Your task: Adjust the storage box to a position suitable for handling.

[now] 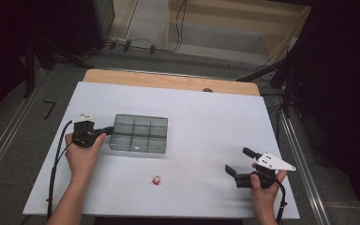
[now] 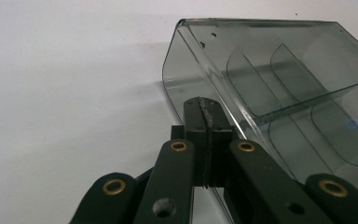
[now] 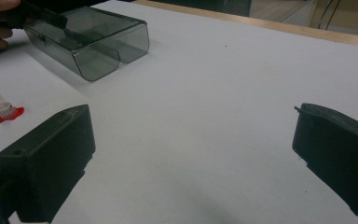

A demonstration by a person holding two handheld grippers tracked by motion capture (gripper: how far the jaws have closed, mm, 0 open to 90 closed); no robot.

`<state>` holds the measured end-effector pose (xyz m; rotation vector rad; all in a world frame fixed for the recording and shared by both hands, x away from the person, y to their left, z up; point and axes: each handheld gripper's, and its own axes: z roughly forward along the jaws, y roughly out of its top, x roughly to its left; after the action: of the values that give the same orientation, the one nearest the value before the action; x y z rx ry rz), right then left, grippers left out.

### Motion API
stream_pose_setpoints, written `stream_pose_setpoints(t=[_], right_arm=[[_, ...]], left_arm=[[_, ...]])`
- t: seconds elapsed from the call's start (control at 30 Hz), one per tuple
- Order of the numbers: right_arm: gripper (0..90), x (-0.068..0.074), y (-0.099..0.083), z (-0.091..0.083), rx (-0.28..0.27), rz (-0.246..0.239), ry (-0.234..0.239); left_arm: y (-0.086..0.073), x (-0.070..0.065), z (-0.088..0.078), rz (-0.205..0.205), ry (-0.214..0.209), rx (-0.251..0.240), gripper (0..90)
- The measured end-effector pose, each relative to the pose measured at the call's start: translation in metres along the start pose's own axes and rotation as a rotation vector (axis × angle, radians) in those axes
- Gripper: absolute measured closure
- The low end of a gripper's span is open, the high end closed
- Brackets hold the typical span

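readable text: none | smoky clear divided box (image 1: 139, 133): no label or brand legible | white table sheet (image 1: 206, 122): unprinted | small red-and-white piece (image 1: 156, 180), near centre: too small to show any mark

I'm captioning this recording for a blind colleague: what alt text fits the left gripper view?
The left claw, jaws pressed together, grips the near wall of a smoky transparent plastic organizer box on a white table. Thin dividers split the box into compartments, and those in sight look empty.
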<state>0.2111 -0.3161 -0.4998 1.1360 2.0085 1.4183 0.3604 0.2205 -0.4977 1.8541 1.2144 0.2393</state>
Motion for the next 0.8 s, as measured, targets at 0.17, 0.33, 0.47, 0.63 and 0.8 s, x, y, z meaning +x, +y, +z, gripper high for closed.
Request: stream_pose_setpoints(t=[0.17, 0.33, 0.47, 0.63, 0.8], right_arm=[[0.0, 0.001, 0.000, 0.000, 0.002, 0.001, -0.001], [0.0, 0.001, 0.000, 0.000, 0.005, 0.001, -0.001], [0.0, 0.001, 0.000, 0.000, 0.006, -0.001, 0.001], [0.0, 0.002, 0.000, 0.001, 0.006, -0.005, 0.000], [0.0, 0.001, 0.000, 0.001, 0.008, -0.005, 0.001]], left_arm=[[0.002, -0.010, 0.004, 0.003, -0.026, 0.005, 89.5], [0.004, -0.021, 0.007, 0.033, -0.033, 0.008, 89.5], [0.003, -0.025, 0.010, 0.034, -0.032, 0.010, 89.5], [0.000, -0.031, 0.017, 0.022, -0.047, 0.025, 89.5], [0.000, -0.041, 0.022, 0.037, -0.063, 0.035, 89.5]])
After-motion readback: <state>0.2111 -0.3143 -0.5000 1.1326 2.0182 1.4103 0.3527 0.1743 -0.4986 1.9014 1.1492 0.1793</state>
